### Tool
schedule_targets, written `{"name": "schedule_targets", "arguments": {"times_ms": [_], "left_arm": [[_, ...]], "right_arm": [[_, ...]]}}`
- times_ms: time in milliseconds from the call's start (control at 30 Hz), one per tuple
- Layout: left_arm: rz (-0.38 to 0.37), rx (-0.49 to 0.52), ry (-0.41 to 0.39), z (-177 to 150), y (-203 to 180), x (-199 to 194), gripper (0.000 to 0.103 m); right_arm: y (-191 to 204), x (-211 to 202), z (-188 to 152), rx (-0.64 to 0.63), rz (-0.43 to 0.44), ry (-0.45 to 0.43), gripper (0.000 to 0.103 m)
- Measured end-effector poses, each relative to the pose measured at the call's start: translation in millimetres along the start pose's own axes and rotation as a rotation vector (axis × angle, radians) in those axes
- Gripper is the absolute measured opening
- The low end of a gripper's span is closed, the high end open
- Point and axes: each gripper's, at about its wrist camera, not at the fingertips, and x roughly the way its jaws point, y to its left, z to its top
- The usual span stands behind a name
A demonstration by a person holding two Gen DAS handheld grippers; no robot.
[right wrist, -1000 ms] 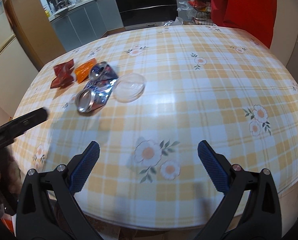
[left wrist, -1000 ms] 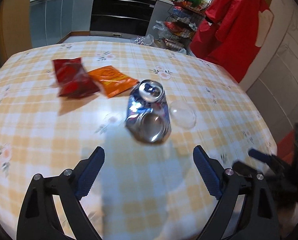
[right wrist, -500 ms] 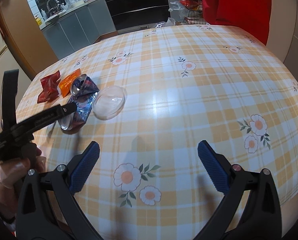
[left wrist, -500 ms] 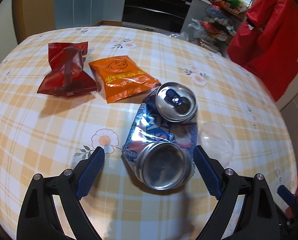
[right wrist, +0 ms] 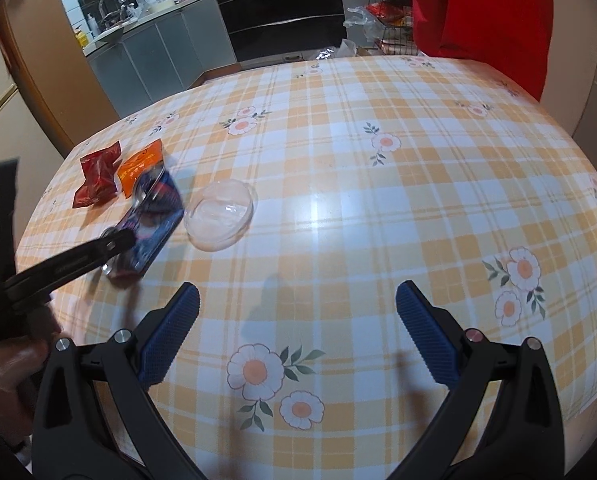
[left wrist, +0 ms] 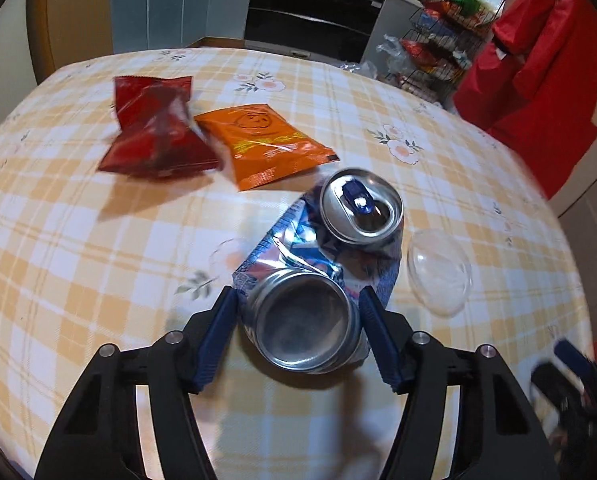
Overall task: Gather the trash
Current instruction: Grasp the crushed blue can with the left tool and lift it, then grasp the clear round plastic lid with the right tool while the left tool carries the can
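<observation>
A crushed blue and silver can [left wrist: 322, 256] lies on the checked tablecloth [left wrist: 78, 248]. My left gripper [left wrist: 298, 320] has closed its blue pads [left wrist: 218, 336] against both sides of the can's base end. The can also shows in the right wrist view [right wrist: 154, 216], with the left gripper [right wrist: 114, 244] on it. A red wrapper [left wrist: 150, 136] and an orange wrapper [left wrist: 262, 140] lie beyond the can. A clear plastic lid [left wrist: 438, 276] lies to its right. My right gripper [right wrist: 296, 332] is open and empty above the table's near part.
Kitchen cabinets and a black oven [left wrist: 310, 12] stand behind the table. A wire rack [left wrist: 438, 48] with packets and red cloth [left wrist: 538, 60] are at the far right. The table edge [right wrist: 378, 464] runs close below my right gripper.
My left gripper moved forward and closed its jaws around the can's base. The right gripper moved slightly and stayed open.
</observation>
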Motion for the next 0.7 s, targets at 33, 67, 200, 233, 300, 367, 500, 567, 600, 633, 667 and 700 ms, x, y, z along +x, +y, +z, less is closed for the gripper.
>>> {"name": "schedule_targets", "arguments": {"times_ms": [33, 67, 200, 233, 300, 367, 500, 567, 600, 633, 667, 700], "left_arm": [[-0.006, 0.004, 0.001, -2.9, 4.5, -3.4, 0.060], [-0.015, 0.005, 0.003, -6.0, 9.9, -7.6, 0.060], [-0.038, 0.000, -0.001, -18.6, 36.3, -29.3, 0.060], [-0.038, 0.002, -0.008, -21.0, 41.2, -34.6, 0.060], [-0.037, 0.016, -0.029, -26.7, 51.2, -47.7, 0.059], [-0.035, 0.029, -0.043, -31.5, 57.7, -57.5, 0.059], [-0.032, 0.035, -0.060, -38.0, 73.4, -71.6, 0.059], [-0.038, 0.015, -0.059, -39.4, 81.4, -74.6, 0.059], [-0.042, 0.006, -0.059, -40.0, 85.4, -75.8, 0.059], [-0.046, -0.005, -0.061, -40.2, 89.7, -77.2, 0.059], [-0.050, -0.013, -0.063, -40.2, 91.8, -78.7, 0.059], [-0.054, -0.019, -0.069, -40.1, 95.3, -81.6, 0.059]], "right_arm": [[1.6, 0.8, 1.2, -0.011, 0.001, -0.003, 0.097], [4.3, 2.3, 3.0, -0.027, 0.003, -0.006, 0.097], [17.7, 14.4, 13.0, -0.102, 0.005, -0.018, 0.097], [21.8, 20.0, 16.1, -0.124, 0.012, -0.013, 0.097], [29.2, 29.1, 21.0, -0.160, 0.013, -0.005, 0.097], [39.1, 41.5, 28.0, -0.195, 0.023, 0.017, 0.097], [60.8, 66.3, 39.5, -0.275, 0.024, 0.050, 0.097], [70.0, 80.3, 45.1, -0.304, 0.014, 0.072, 0.097], [73.0, 87.6, 47.8, -0.306, 0.015, 0.086, 0.097], [74.1, 92.3, 49.5, -0.304, 0.015, 0.097, 0.097], [75.4, 99.1, 51.7, -0.298, 0.013, 0.115, 0.097], [76.2, 102.4, 52.9, -0.298, 0.011, 0.123, 0.098]]}}
